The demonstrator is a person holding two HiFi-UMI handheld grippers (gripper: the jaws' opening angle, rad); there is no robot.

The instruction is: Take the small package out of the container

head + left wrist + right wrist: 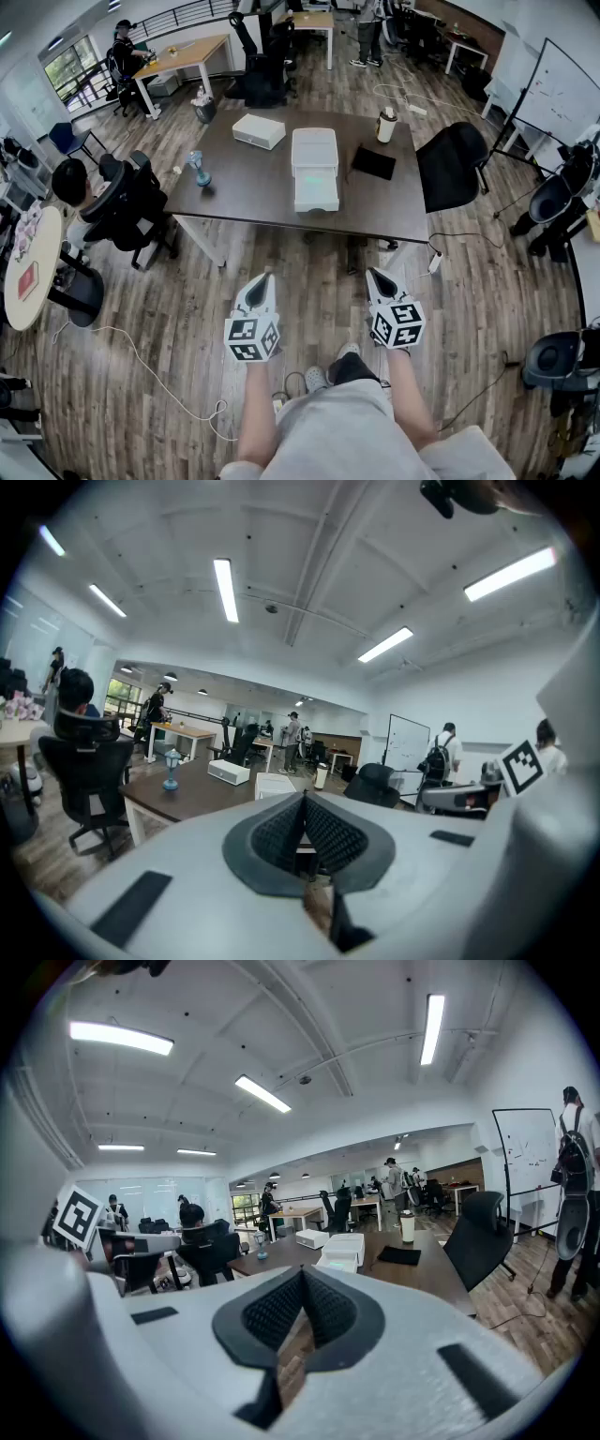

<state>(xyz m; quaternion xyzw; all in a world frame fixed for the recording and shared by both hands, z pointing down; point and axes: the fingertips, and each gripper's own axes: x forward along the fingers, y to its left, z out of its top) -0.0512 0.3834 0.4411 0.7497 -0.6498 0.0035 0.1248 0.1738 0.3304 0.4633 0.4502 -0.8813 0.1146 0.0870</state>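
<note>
Two grippers side by side over the floor (314, 281), well short of the tabletop (244, 192): left gripper (263, 279) at 7 o'clock of the head view, right gripper (377, 276) at 5 o'clock. Fingers (281, 834) pressed together on the left, fingers (330, 1309) pressed together on the right, nothing pinched in either. No sign of the small package, presumably inside the white container (314, 169), seemingly closed, mid-tabletop, dead ahead at 12 o'clock.

For a clean approach: step forward first, with both grippers level and apart. Spread the fingers before reaching the container, not over it. Probably best to steady the base with one gripper and lift the top with the other; pinch the package only once in plain sight. Smooth plastic by the look of it, so likely slippery.

Round the container on the dark tabletop: a white box (259, 130) at 10 o'clock, a cup (386, 124) at 2 o'clock, a black pad (373, 162) at 3 o'clock, a small blue object (199, 170) at 9 o'clock near the edge. Black office chair (453, 166) at the right end. Wood-plank floor with a cable (141, 366) trailing at 8 o'clock, worth minding underfoot. Open office beyond: more desks, seated people, a whiteboard (562, 94) at 2 o'clock.
</note>
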